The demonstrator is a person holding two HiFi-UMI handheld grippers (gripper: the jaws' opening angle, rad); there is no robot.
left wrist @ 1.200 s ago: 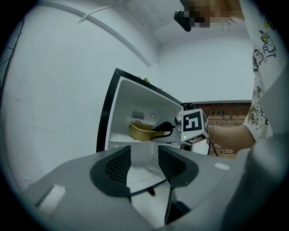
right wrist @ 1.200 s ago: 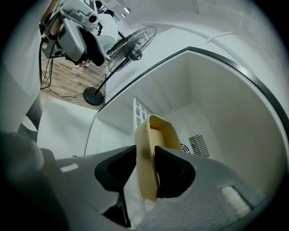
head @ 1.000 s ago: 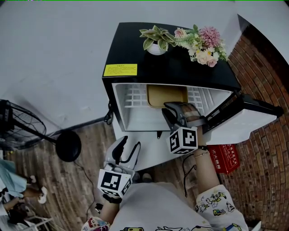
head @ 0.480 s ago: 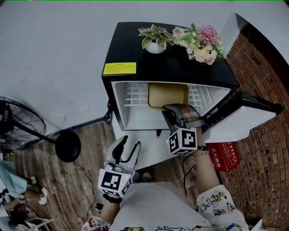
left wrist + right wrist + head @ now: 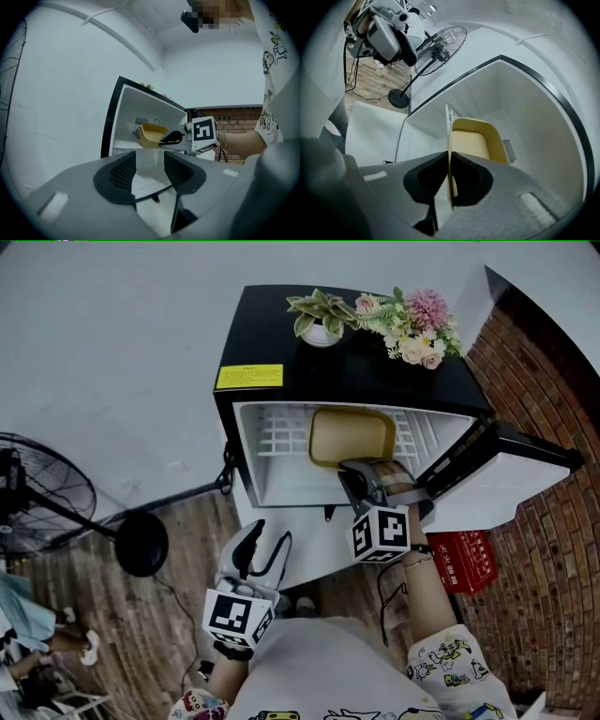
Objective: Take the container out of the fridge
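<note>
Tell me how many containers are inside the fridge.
1. The yellow container is over the wire shelf; the right gripper has just been closing on its near rim. Others may hide behind it.

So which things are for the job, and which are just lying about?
For the job: fridge, yellow container, right hand-held gripper, whose jaws have just been closing on the container's rim.
Lying about: potted plant, flowers, fan, red box.
</note>
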